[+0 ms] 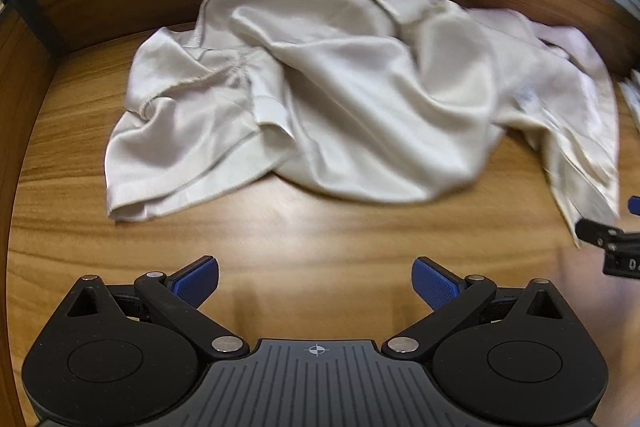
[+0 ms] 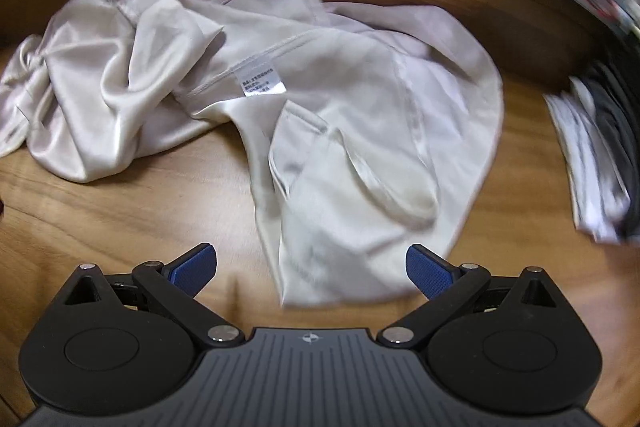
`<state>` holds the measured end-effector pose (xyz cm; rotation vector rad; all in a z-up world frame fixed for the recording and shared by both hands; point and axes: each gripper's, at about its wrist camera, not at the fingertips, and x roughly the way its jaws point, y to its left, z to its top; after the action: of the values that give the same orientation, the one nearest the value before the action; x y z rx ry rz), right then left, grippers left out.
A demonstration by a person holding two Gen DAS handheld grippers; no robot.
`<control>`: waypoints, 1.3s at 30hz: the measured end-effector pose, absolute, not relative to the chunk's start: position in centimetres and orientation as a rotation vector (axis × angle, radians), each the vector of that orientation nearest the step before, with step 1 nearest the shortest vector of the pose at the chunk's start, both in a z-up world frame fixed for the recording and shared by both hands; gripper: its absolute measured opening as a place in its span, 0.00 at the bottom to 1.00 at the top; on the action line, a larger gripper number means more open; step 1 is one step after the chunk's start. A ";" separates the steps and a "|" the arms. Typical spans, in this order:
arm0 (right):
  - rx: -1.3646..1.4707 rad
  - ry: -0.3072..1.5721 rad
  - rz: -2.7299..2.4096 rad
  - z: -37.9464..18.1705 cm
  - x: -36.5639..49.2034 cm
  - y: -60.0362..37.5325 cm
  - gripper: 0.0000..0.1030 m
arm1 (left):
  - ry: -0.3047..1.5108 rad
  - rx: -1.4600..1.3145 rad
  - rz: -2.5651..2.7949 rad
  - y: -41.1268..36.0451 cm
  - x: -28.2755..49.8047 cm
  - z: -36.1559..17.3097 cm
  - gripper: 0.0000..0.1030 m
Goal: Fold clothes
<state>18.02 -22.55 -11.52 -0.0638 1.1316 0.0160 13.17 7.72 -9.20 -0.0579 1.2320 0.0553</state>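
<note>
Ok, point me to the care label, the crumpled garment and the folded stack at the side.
care label (image 2: 262, 81), right wrist view, on its printed middle.
crumpled garment (image 1: 360, 99), left wrist view, on the central satin fold.
folded stack (image 2: 592, 155), right wrist view, on its white layers.

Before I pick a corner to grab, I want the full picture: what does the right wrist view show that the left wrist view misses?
Only the right wrist view shows the printed care label on a seam and the stack of folded clothes at the right. Only the left wrist view shows the gathered seam and the other tongs' tip near the garment's edge. Both show the crumpled satin garment on the wooden table, and open tongs: left tongs, right tongs.
</note>
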 end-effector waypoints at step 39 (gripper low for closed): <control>-0.010 1.310 -0.072 -10.3 1.2 -31.5 0.07 | 1.272 -0.198 0.303 20.0 1.8 -7.7 0.23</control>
<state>1.20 -31.47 -10.27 -0.0103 1.3095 -0.0715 1.78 19.97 -7.68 -0.1978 1.2715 0.3033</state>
